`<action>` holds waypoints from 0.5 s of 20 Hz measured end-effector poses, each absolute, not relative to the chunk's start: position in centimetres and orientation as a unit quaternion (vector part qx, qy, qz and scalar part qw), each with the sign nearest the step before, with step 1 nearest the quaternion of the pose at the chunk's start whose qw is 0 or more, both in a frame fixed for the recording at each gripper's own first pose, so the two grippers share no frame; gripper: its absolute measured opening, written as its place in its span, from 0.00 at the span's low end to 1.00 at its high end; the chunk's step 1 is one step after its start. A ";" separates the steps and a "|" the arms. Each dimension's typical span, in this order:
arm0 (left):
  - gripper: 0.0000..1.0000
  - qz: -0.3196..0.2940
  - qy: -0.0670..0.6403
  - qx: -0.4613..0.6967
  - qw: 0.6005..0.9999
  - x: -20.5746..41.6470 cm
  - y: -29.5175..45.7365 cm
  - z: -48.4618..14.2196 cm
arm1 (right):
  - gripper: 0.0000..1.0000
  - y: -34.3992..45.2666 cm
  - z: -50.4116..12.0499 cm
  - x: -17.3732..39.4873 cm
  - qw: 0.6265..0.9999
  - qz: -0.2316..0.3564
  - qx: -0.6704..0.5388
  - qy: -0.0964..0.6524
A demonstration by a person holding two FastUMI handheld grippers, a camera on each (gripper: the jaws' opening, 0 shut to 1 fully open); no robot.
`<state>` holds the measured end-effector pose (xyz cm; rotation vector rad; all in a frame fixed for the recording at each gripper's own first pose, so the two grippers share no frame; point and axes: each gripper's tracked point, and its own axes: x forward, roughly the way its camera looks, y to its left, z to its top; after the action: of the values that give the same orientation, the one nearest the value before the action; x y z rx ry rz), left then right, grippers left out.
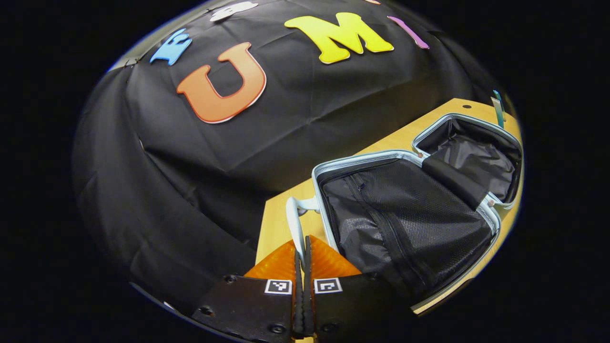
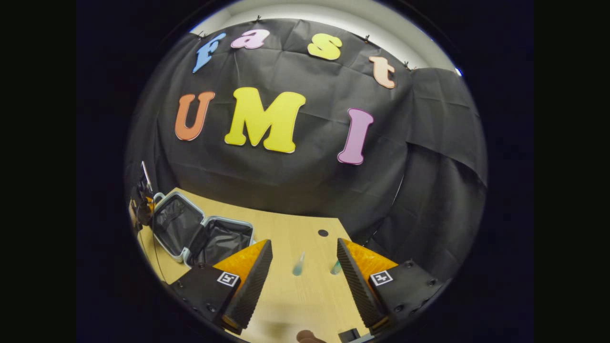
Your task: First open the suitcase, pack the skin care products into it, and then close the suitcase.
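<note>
Now the suitcase (image 1: 405, 209) lies open, left gripper (image 1: 301, 252) clenched on its handle (image 1: 296, 224); next the spread right gripper (image 2: 300, 267) must descend onto a tube (image 2: 298, 265)

— How does your light look?
— Dim and even; your brightest patch is the pale strip above the booth wall (image 2: 305, 143) in the right gripper view, so the light falls from overhead.
— Any glare?
— A soft sheen on the suitcase (image 1: 405, 214) lining and the table (image 2: 295, 228).
— Sharpness?
— Your centres are crisp; the rims bend strongly and darken. The two tubes (image 2: 299, 263) near your right gripper look slightly soft.
</note>
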<state>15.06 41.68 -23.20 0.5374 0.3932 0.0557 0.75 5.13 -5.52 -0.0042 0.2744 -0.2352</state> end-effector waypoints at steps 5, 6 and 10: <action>0.03 0.021 0.213 0.220 0.952 14.8 42.8 -26.0 | 0.81 5.4 -5.9 0.6 0.983 -0.115 -0.010 0.144; 0.04 0.019 0.224 0.210 0.952 14.8 42.9 -26.9 | 0.81 5.4 -5.9 0.7 0.983 -0.115 -0.010 0.146; 0.06 0.013 0.248 0.165 0.955 14.4 43.0 -29.8 | 0.81 5.4 -6.2 0.7 0.982 -0.110 -0.010 0.150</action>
<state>14.38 42.96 -29.78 0.3358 0.5029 0.0273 0.66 5.42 -6.20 -0.0201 0.3023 -0.2218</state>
